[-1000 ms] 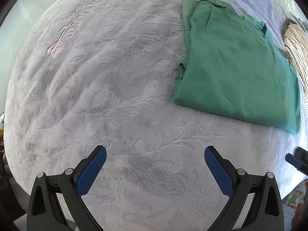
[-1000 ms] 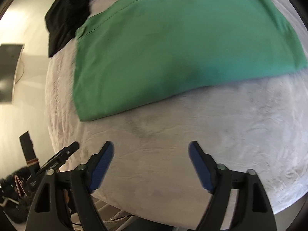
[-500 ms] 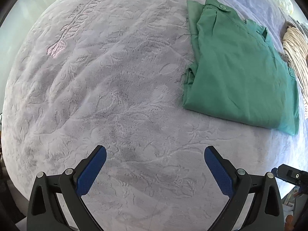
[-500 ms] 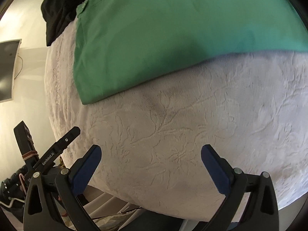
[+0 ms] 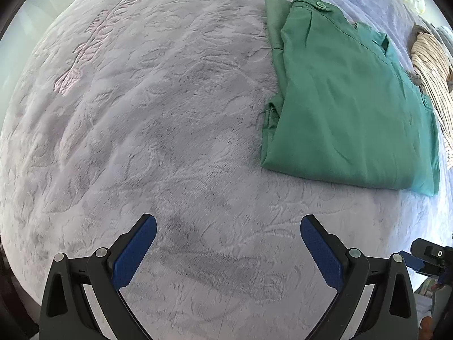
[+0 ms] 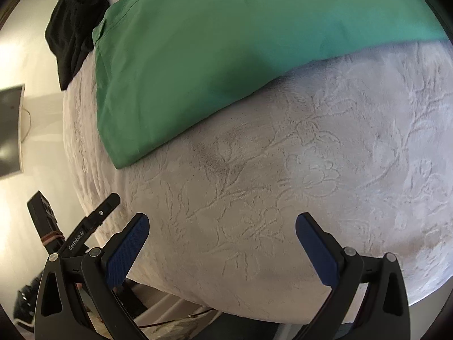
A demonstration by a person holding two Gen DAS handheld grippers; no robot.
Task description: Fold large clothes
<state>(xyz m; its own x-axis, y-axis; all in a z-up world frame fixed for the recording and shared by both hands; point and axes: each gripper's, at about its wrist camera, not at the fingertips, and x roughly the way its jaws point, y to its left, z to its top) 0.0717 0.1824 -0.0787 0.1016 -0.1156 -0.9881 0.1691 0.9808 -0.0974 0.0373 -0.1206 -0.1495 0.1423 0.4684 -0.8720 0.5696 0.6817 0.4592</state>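
Observation:
A green garment (image 5: 348,99) lies folded flat on a pale embossed blanket (image 5: 141,113), at the right of the left wrist view. It fills the top of the right wrist view (image 6: 212,42). My left gripper (image 5: 228,246) is open and empty above bare blanket, well to the near left of the garment. My right gripper (image 6: 222,243) is open and empty above the blanket near the bed's front edge, short of the garment's near edge. The right gripper's tip shows at the far right of the left wrist view (image 5: 430,257).
A black garment (image 6: 73,25) lies at the blanket's far corner beyond the green one. A cream knitted item (image 5: 433,65) lies right of the green garment. The bed edge drops to the floor at left in the right wrist view, with the left gripper's tip (image 6: 93,223) there.
The right gripper opened wider and drew back slightly from the green garment. The left gripper shifted a little; the garment sits a bit farther right in its view. The garment itself has not moved.

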